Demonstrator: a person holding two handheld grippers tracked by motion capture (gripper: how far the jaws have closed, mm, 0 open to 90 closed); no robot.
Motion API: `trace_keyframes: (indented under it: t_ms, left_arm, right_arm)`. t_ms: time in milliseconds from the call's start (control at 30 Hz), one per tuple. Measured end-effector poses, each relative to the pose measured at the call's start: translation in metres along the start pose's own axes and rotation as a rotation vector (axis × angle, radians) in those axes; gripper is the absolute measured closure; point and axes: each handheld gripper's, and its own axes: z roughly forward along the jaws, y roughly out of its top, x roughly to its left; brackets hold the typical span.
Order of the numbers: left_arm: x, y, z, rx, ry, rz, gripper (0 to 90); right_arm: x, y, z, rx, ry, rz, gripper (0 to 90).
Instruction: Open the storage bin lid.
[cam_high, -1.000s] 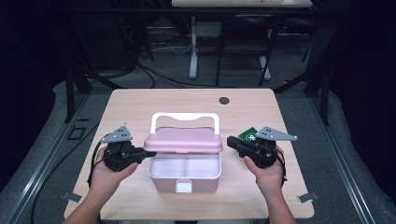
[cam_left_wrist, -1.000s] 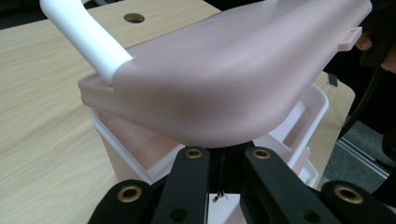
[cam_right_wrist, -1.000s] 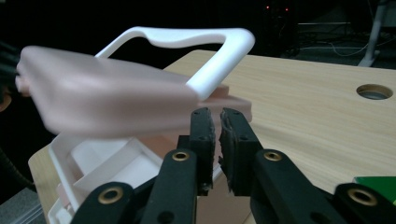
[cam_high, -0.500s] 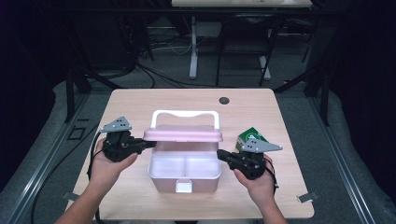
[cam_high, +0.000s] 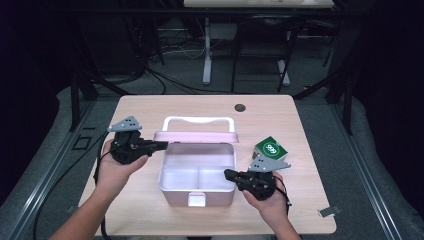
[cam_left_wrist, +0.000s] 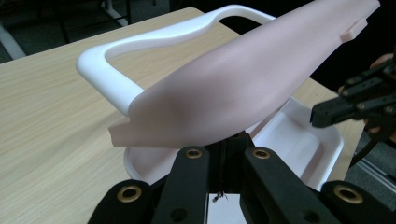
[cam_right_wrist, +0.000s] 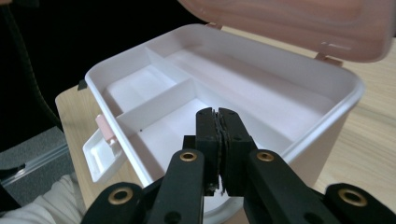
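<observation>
The pink box (cam_high: 197, 175) sits open in the middle of the counter (cam_high: 310, 210). The left tongs (cam_high: 161, 145) seem to pinch the edge of its raised lid (cam_high: 194, 136). The right tongs (cam_high: 229, 174) are pressed together, empty, at the box's right rim. A green pack (cam_high: 270, 148) lies near
</observation>
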Motion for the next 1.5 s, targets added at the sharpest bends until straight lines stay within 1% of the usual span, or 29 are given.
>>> trace_keyframes:
  t_ms: [67, 167, 200, 300, 367, 400, 433, 500, 533, 567, 600, 700, 767, 800, 933, 1033, 1067, 1100, 1167, 1200, 1333, 1500]
  left_arm:
    - [0.001, 0.003, 0.000, 0.001, 0.006, -0.001, 90.0]
    - [0.002, 0.008, 0.002, 0.001, 0.017, 0.001, 90.0]
    - [0.003, 0.009, 0.002, 0.002, 0.021, 0.000, 90.0]
    - [0.006, 0.014, 0.003, 0.000, 0.028, -0.001, 90.0]
    - [0.007, 0.017, 0.004, -0.004, 0.032, -0.003, 90.0]
    - [0.008, 0.018, 0.005, -0.003, 0.032, 0.000, 90.0]
    - [0.009, 0.020, 0.005, -0.006, 0.028, 0.000, 90.0]
    - [0.012, 0.022, 0.007, -0.013, 0.028, -0.008, 90.0]
    - [0.013, 0.024, 0.007, -0.014, 0.029, -0.008, 90.0]
    - [0.014, 0.025, 0.008, -0.016, 0.032, -0.010, 90.0]
    - [0.015, 0.026, 0.009, -0.018, 0.035, -0.010, 90.0]
    - [0.018, 0.029, 0.011, -0.021, 0.043, -0.018, 90.0]
    - [0.019, 0.030, 0.012, -0.020, 0.047, -0.020, 90.0]
    - [0.020, 0.031, 0.013, -0.019, 0.049, -0.022, 90.0]
    - [0.024, 0.035, 0.015, -0.016, 0.060, -0.027, 90.0]
    - [0.028, 0.038, 0.017, -0.009, 0.073, -0.029, 90.0]
    - [0.029, 0.039, 0.018, -0.010, 0.075, -0.032, 90.0]
    - [0.030, 0.040, 0.018, -0.012, 0.079, -0.038, 90.0]
    - [0.033, 0.042, 0.019, -0.026, 0.076, -0.048, 90.0]
    - [0.034, 0.042, 0.020, -0.032, 0.071, -0.062, 90.0]
    - [0.039, 0.043, 0.026, -0.028, 0.081, -0.079, 90.0]
    - [0.045, 0.045, 0.031, -0.021, 0.093, -0.087, 90.0]
  right_arm:
    - [0.001, -0.001, 0.002, 0.019, 0.006, -0.012, 87.7]
    - [0.003, -0.003, 0.004, 0.031, 0.003, -0.016, 87.7]
    - [0.003, -0.004, 0.004, 0.023, 0.011, -0.013, 87.7]
    - [0.003, -0.005, 0.006, 0.023, 0.013, -0.016, 87.7]
    - [0.004, -0.006, 0.007, 0.031, 0.016, -0.016, 87.6]
    - [0.004, -0.007, 0.008, 0.026, 0.017, -0.015, 87.6]
    - [0.004, -0.007, 0.007, 0.033, 0.017, -0.013, 87.6]
    - [0.003, -0.009, 0.009, 0.030, 0.019, -0.014, 87.7]
    - [0.004, -0.009, 0.009, 0.040, 0.018, -0.012, 87.9]
    - [0.004, -0.010, 0.010, 0.030, 0.022, -0.012, 87.9]
    - [0.004, -0.010, 0.010, 0.033, 0.030, -0.012, 88.0]
    - [0.005, -0.011, 0.012, 0.041, 0.024, -0.017, 87.9]
    - [0.005, -0.012, 0.011, 0.045, 0.015, -0.014, 87.9]
    - [0.005, -0.013, 0.012, 0.036, 0.029, -0.008, 87.9]
    - [0.005, -0.013, 0.011, 0.037, 0.023, -0.008, 87.8]
    - [0.005, -0.014, 0.011, 0.035, 0.028, -0.009, 87.8]
    - [0.005, -0.014, 0.011, 0.028, 0.026, -0.007, 87.8]
    - [0.005, -0.014, 0.011, 0.034, 0.027, -0.008, 87.8]
    - [0.005, -0.015, 0.011, 0.024, 0.028, -0.005, 87.8]
    - [0.005, -0.015, 0.011, 0.023, 0.028, -0.004, 87.8]
    - [0.005, -0.015, 0.011, 0.029, 0.030, -0.006, 87.8]
    - [0.004, -0.015, 0.011, 0.026, 0.031, -0.009, 88.4]
